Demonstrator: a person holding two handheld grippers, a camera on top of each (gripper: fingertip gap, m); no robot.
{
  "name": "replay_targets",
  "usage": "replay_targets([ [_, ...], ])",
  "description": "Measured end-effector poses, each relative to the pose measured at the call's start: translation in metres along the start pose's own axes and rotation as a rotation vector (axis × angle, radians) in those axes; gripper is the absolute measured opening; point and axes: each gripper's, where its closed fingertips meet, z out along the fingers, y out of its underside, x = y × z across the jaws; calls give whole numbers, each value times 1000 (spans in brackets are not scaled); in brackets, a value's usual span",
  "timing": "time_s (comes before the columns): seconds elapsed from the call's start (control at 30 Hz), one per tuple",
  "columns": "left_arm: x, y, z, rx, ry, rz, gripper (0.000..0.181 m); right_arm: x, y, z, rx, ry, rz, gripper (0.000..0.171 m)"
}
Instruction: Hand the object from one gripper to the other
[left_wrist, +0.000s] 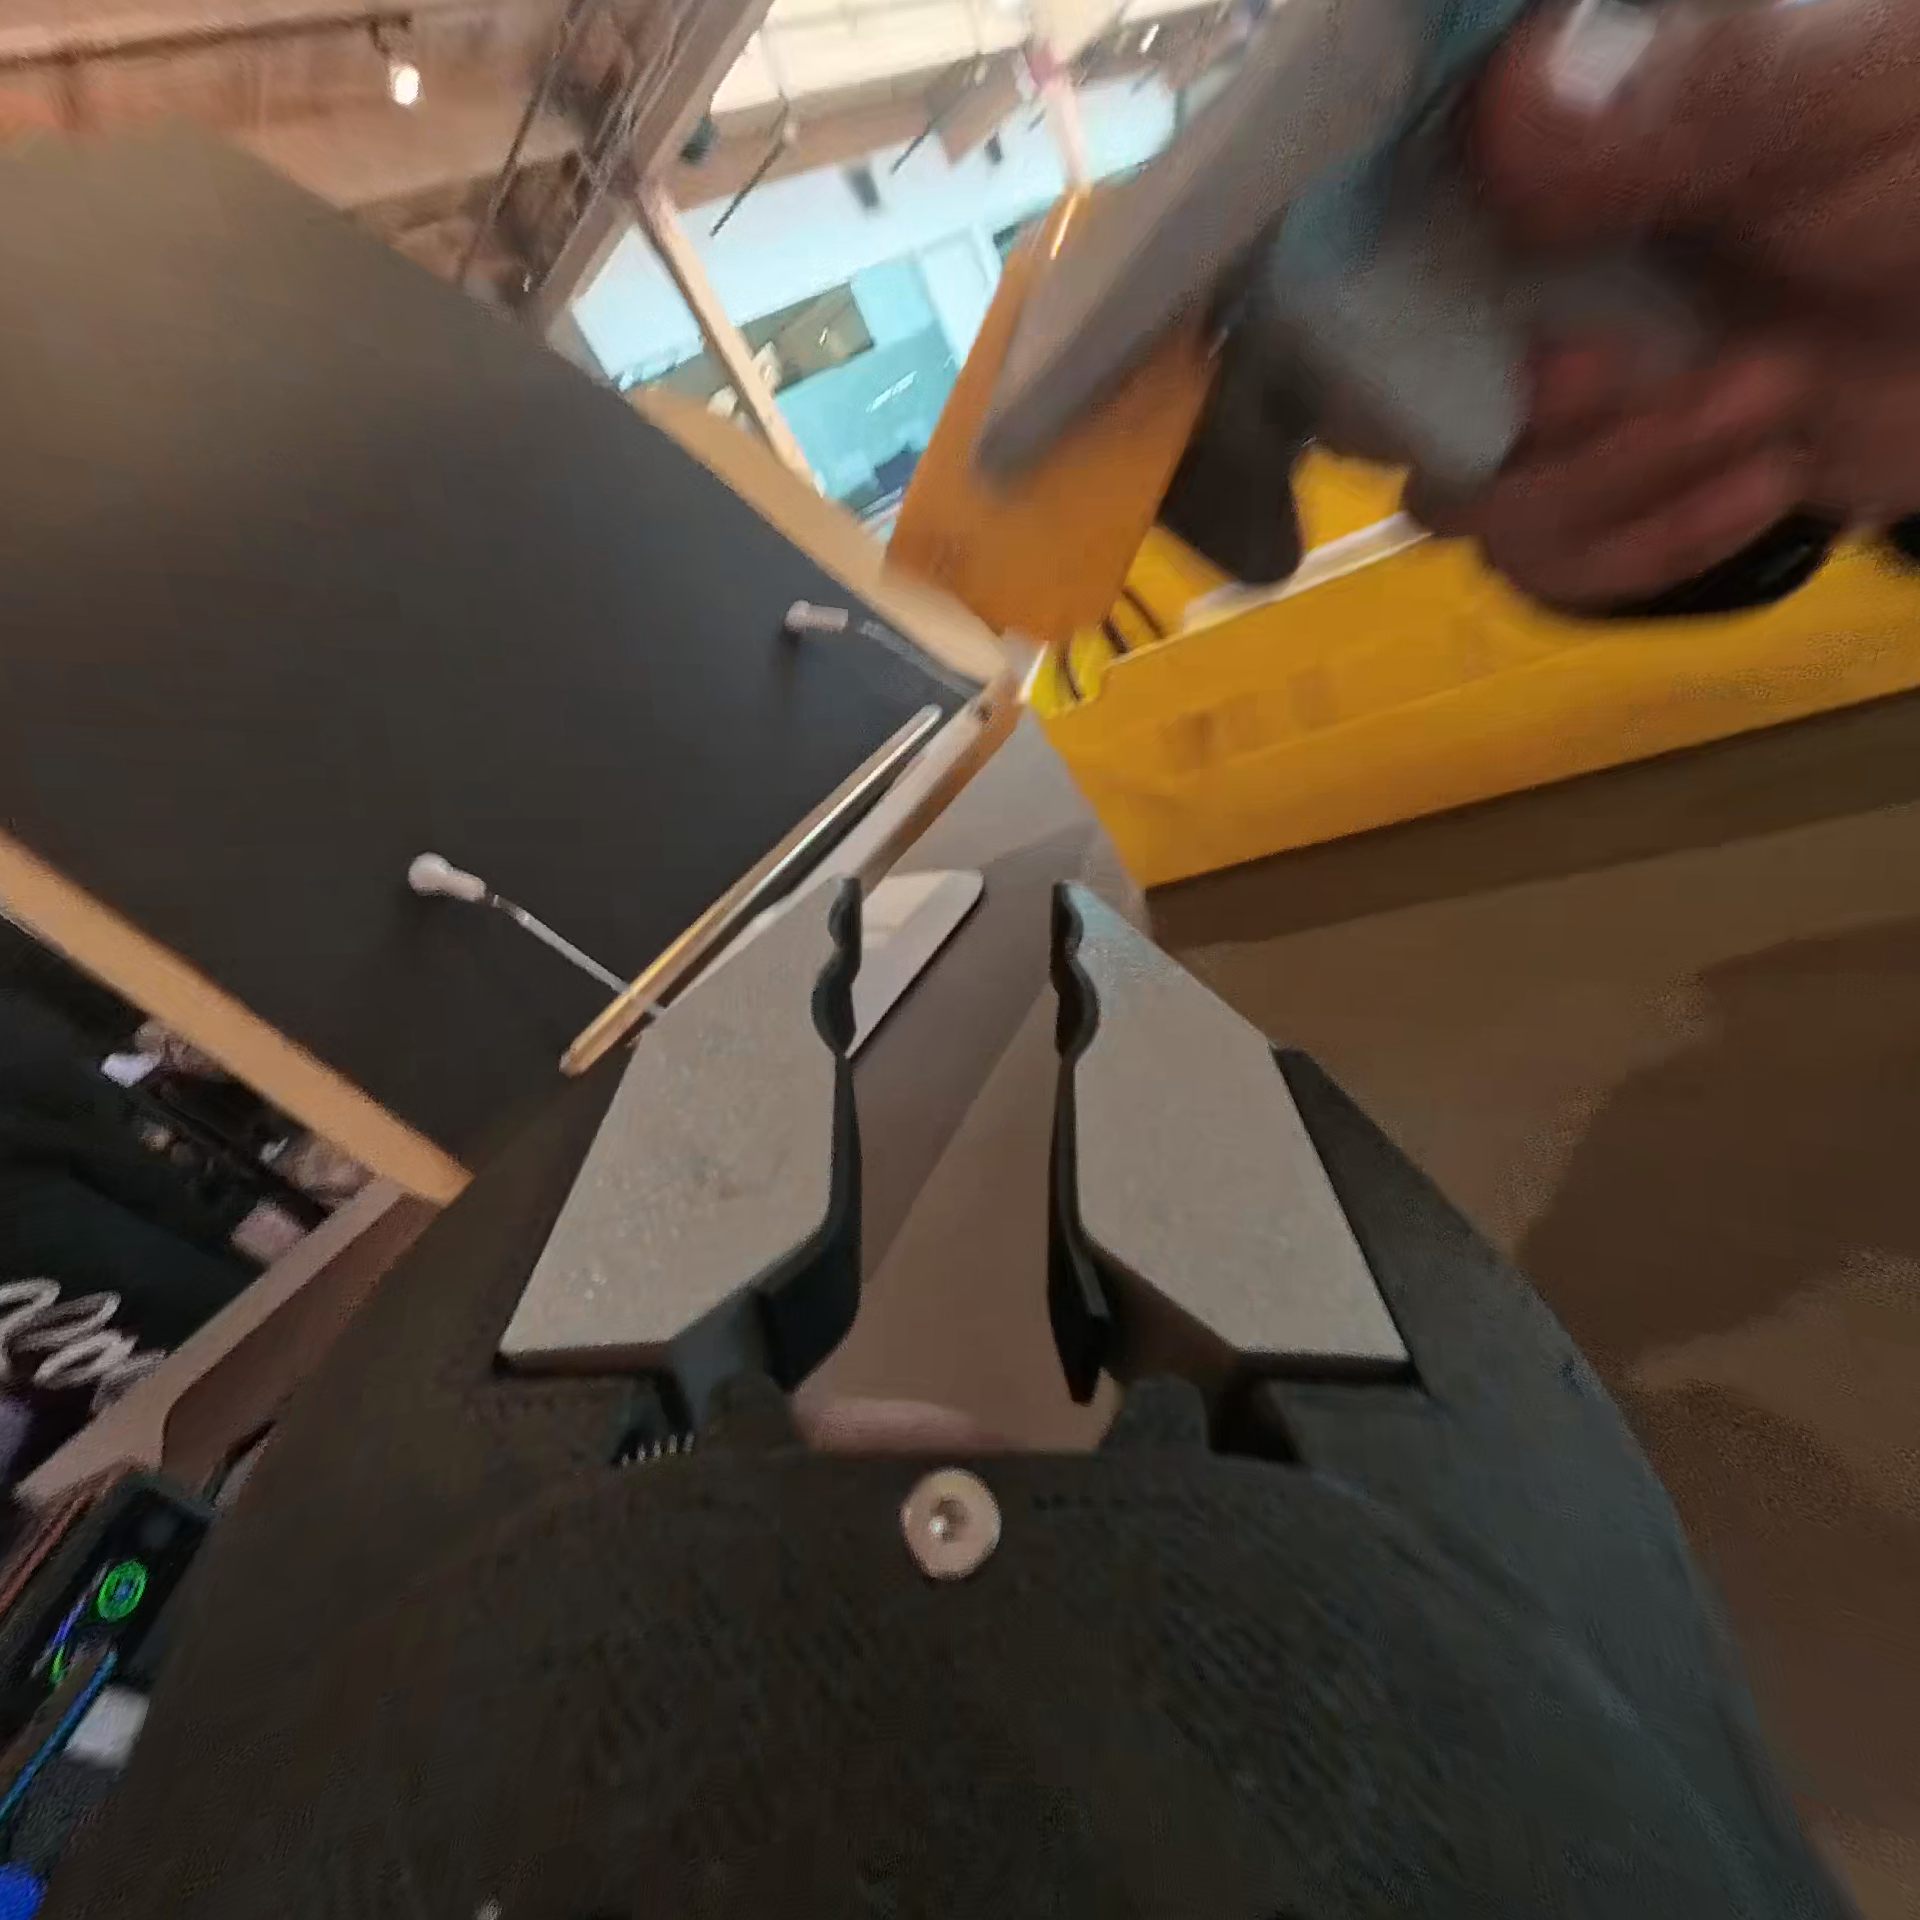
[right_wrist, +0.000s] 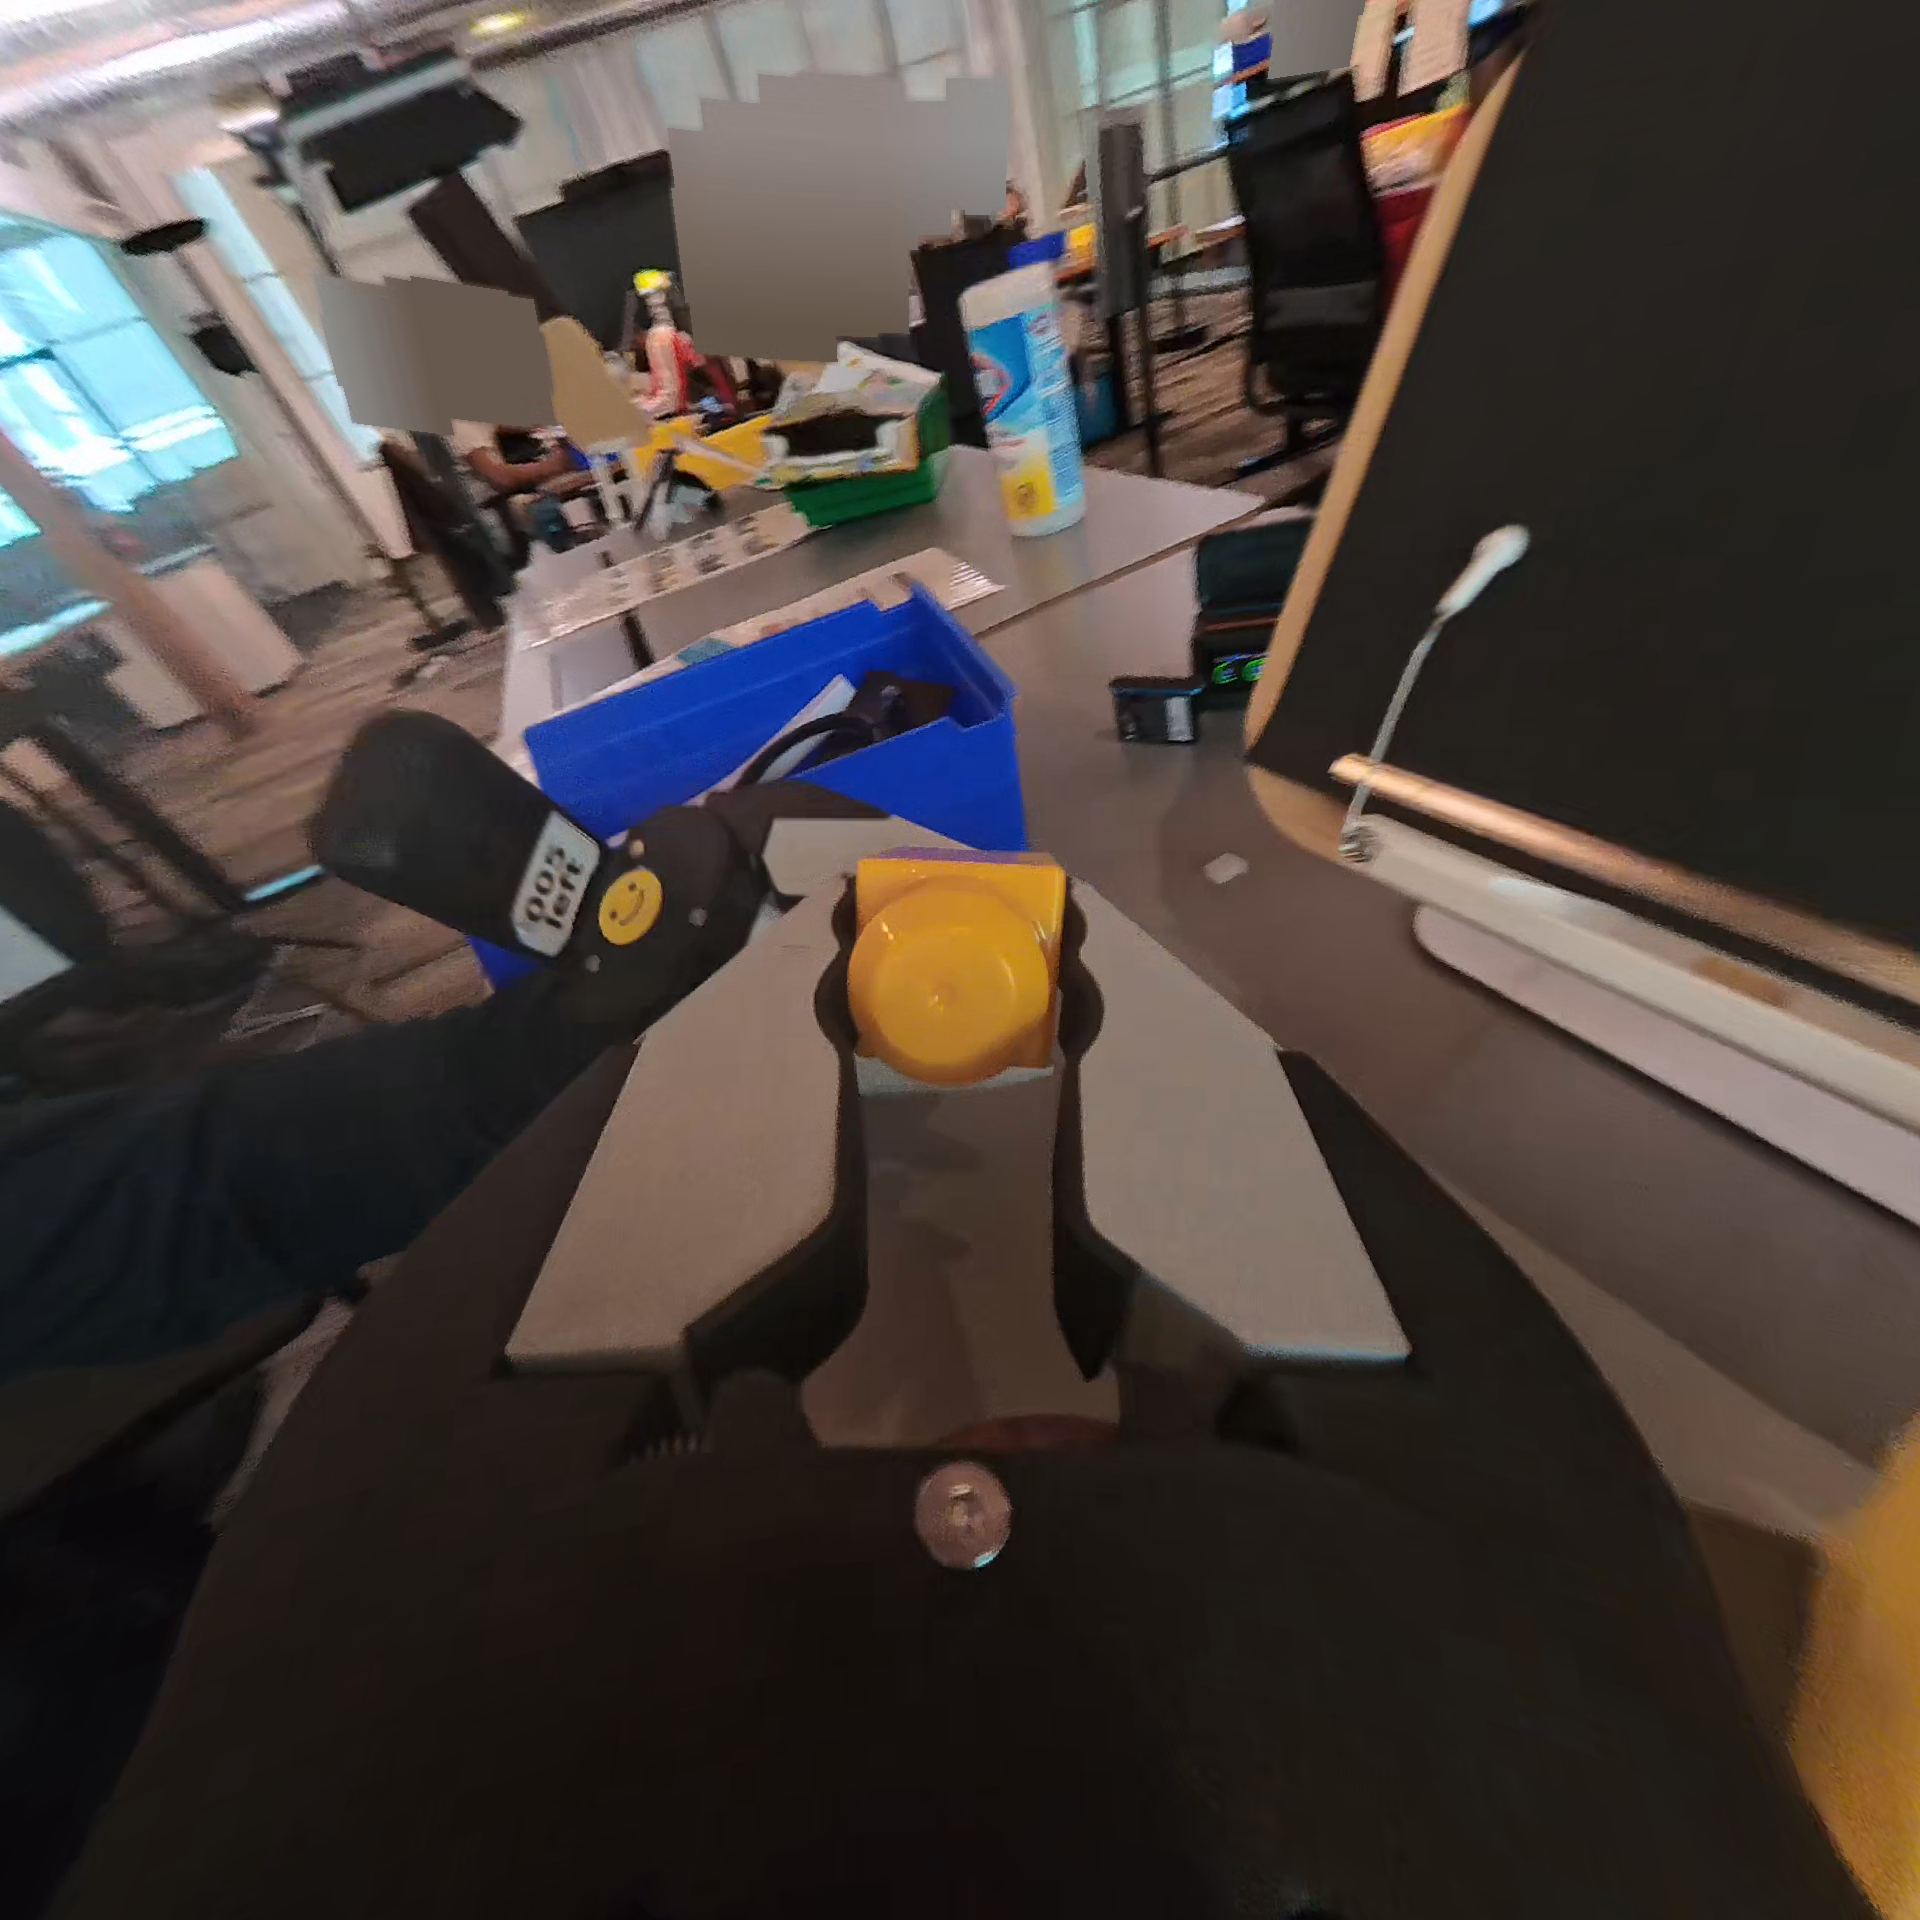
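Yellow-capped orange object (right_wrist: 951, 971), some kind of small carton or bottle with a round lid, is sitting pinched between the tips of the right hand-held gripper (right_wrist: 954, 966), cap end facing back at the camera, held up in the air above the grey bench (right_wrist: 1455, 1091) rather than resting on it. So the pickup part looks done and we're in the bring-them-together bit of the handover. From the left wrist view the left hand-held gripper (left_wrist: 954, 977) has nothing in it, jaws parted to a medium gap, pointing up toward the orange object (left_wrist: 1039, 457), which is up and to the right and pretty motion-blurred along with the person's hand (left_wrist: 1683, 312) behind it. The two are near but not touching yet. There's a blue bin (right_wrist: 790, 717) toward the far side of the bench and a yellow bin (left_wrist: 1455, 707) off by the other edge. Next move, I'd guess: line the left jaws up around the free end of the body, close firmly, and only then let the right side loosen.
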Motion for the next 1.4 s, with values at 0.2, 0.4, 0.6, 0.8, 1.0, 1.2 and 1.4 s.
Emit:
replay_targets([
  [0.2, -16, 30, 5, -150, -87, -9, 28, 48, -39, -117, -37, 410, -67, 33],
  [0.4, -16, 41, 8, -210, -105, -28, 26, 151, 27, -167, -393, 724, 16, 47],
  [0.6, -16, 51, 9, -254, -96, -57, 27, 139, -12, -139, -247, 671, 15, 44],
  [0.8, -3, 63, 14, -317, -54, -25, 28, 59, -5, -48, -257, 368, -38, 46],
  [1.0, -4, 65, 13, -335, -65, -19, 30, 71, 54, 30, -235, 362, -61, 48],
  [1.2, -8, 65, 8, -373, -91, -15, 30, 112, 107, 49, -310, 472, -247, 42],
  [1.4, 18, 11, -24, -320, 5, -116, 31, 108, 127, 54, -418, 439, -280, 44],
])
